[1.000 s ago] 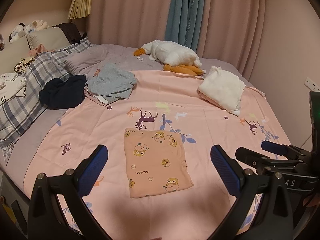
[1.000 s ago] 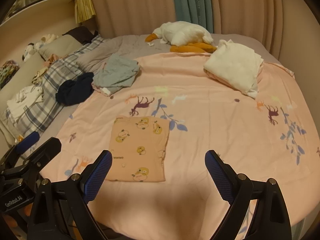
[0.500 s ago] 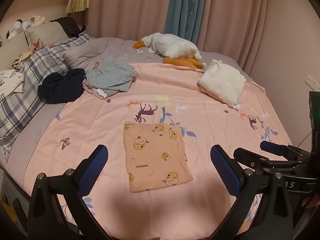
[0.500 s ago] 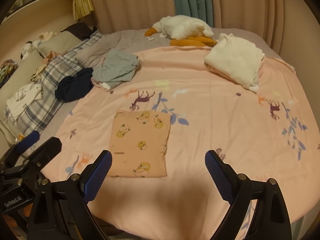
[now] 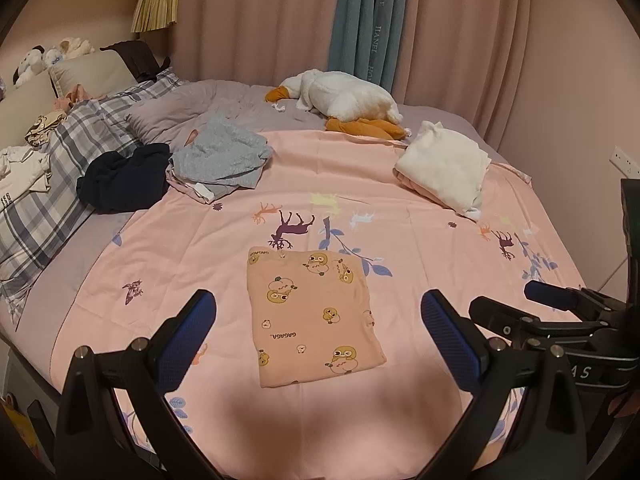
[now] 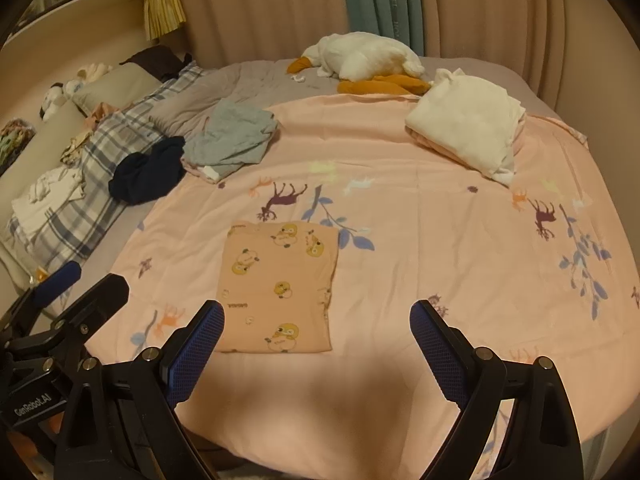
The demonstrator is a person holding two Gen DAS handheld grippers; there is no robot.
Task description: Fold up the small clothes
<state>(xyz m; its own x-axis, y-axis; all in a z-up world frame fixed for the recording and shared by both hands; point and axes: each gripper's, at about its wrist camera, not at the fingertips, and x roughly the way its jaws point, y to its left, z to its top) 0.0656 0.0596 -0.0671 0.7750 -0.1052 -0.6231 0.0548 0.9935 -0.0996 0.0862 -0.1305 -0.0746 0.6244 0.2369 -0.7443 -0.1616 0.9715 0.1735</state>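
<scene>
Left of frame, the dark garment [image 5: 124, 178] and grey garment [image 5: 222, 156] wait unfolded. The left gripper [image 5: 318, 334] hangs released, fingers spread, holding nothing. At centre the peach printed garment [image 5: 314, 312] lies folded flat on the pink sheet [image 5: 420, 248], sitting lower and further off than a second ago: both tools are backing away. The right gripper [image 6: 316, 350] is spread and bare too. That piece looks done; I'd say the next one follows.

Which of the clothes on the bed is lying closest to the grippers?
The folded peach cartoon-print garment, flat just ahead of both open grippers; the grey, navy and white clothes lie farther back.
</scene>
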